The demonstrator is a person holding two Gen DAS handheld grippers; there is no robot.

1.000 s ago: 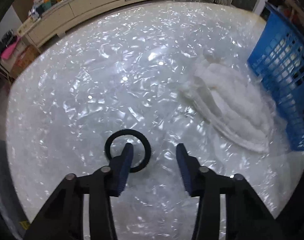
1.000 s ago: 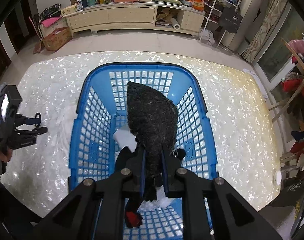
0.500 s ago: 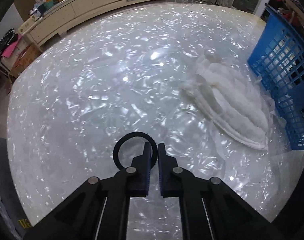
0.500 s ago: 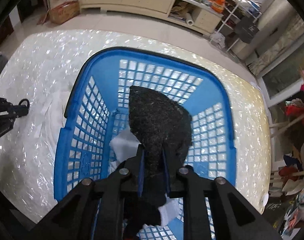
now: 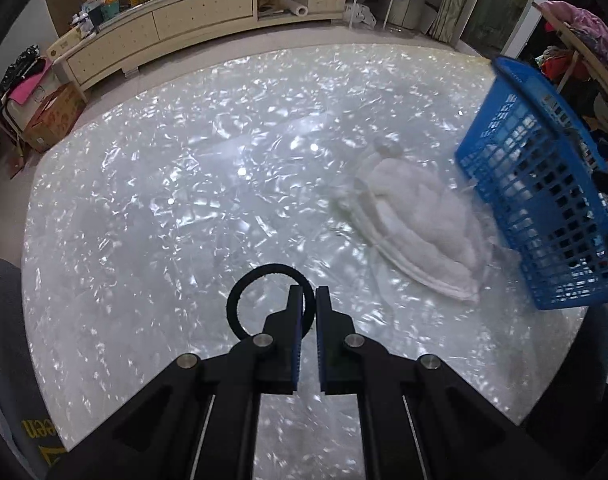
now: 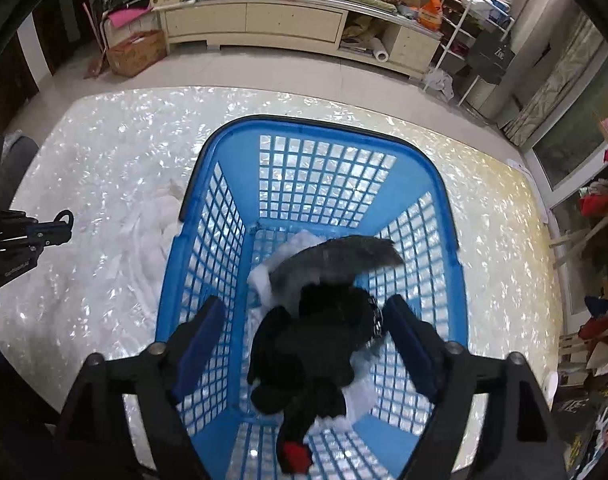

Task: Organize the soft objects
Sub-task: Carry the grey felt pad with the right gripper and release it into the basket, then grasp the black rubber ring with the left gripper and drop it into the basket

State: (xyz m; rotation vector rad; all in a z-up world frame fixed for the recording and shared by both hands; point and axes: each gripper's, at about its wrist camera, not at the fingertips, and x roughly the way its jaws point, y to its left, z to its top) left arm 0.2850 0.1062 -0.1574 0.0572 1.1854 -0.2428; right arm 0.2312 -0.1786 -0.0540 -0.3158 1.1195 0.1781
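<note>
The right gripper [image 6: 304,340] has just been opening: its jaws stand wide at lower centre of its view, and the dark fuzzy garment [image 6: 328,320] between them touches neither pad, dropped onto white pieces in the blue basket [image 6: 328,168], seemingly the collecting place. The left gripper [image 5: 308,312] is clamped on the rim of a black hair tie [image 5: 239,300], low in its view, apparently to carry it to the basket at right. A white fleece garment [image 5: 416,220] lies on the shiny table [image 5: 163,200] just beside the basket. Both grippers point steeply down.
</note>
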